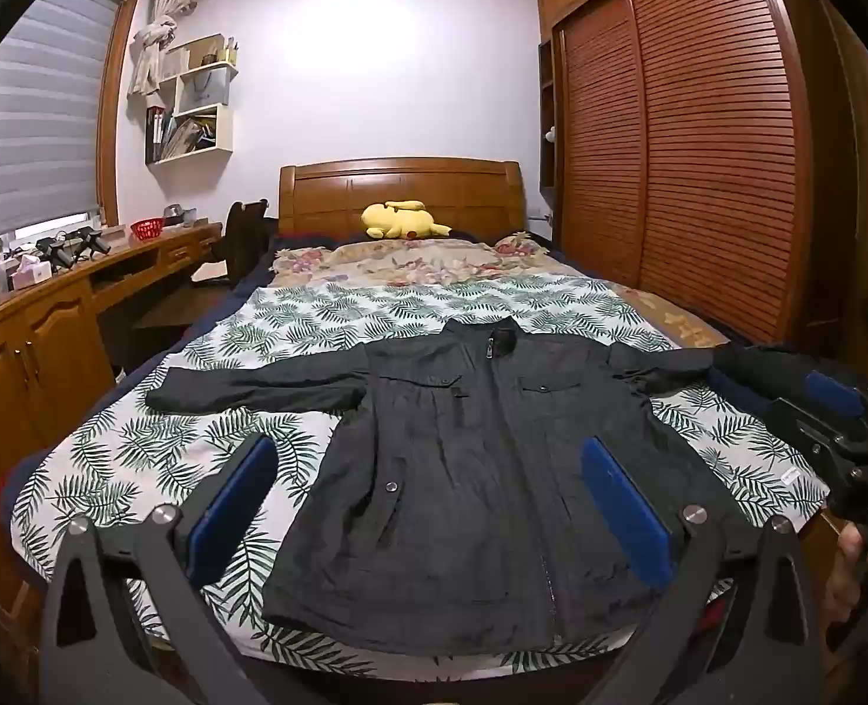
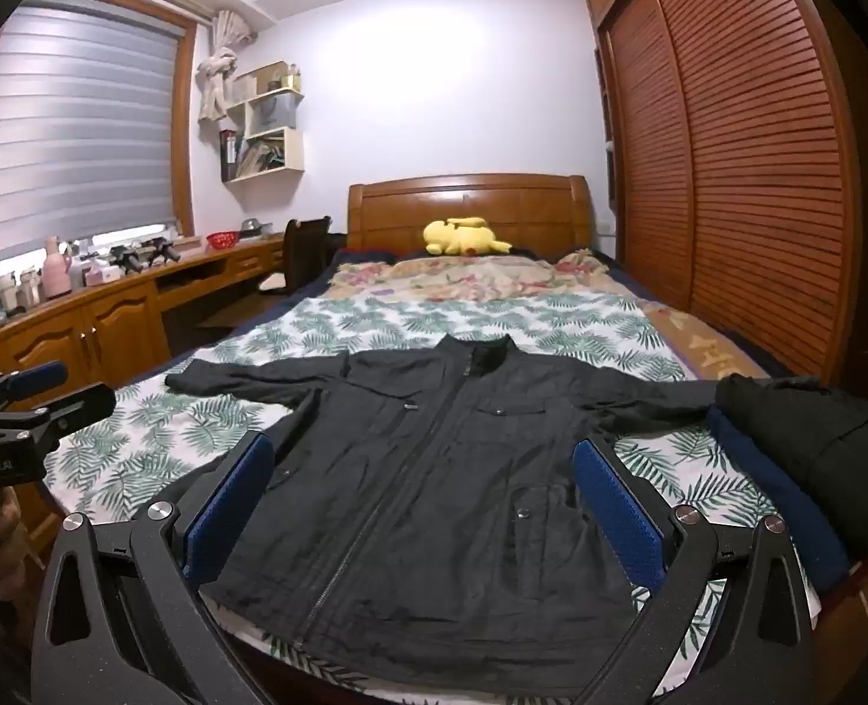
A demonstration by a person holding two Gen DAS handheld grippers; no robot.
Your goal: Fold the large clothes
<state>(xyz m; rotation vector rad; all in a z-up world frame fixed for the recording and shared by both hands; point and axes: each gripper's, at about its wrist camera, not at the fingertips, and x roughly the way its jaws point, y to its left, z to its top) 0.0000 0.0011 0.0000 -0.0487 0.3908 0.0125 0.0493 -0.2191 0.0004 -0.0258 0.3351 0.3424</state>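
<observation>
Left wrist view: the left gripper (image 1: 428, 505) hangs released, its blue-padded fingers (image 1: 231, 505) spread astride the black zip-front jacket (image 1: 463, 470) lying flat on the leaf-print bedsheet (image 1: 140, 446).

Right wrist view: the right gripper (image 2: 425, 505) is likewise spread wide over the jacket (image 2: 434, 499); only here, a folded dark garment pile (image 2: 810, 458) shows plainly beyond the right finger.

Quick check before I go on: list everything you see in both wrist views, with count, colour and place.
black zip-front jacket: one, black, spread flat face up on the bed, sleeves out.
folded dark clothes pile: one pile, black and navy, bed's right edge, by the jacket's sleeve.
leaf-print bedsheet: one, white and green, under the jacket.
floral quilt: one, beige-pink, near the headboard.
yellow plush toy: one, against the wooden headboard.
slatted wooden wardrobe: one, brown, right wall.
wooden desk: one, brown, left, under the window.
left gripper: blue pads, open, over the hem.
right gripper: blue pads, open.
</observation>
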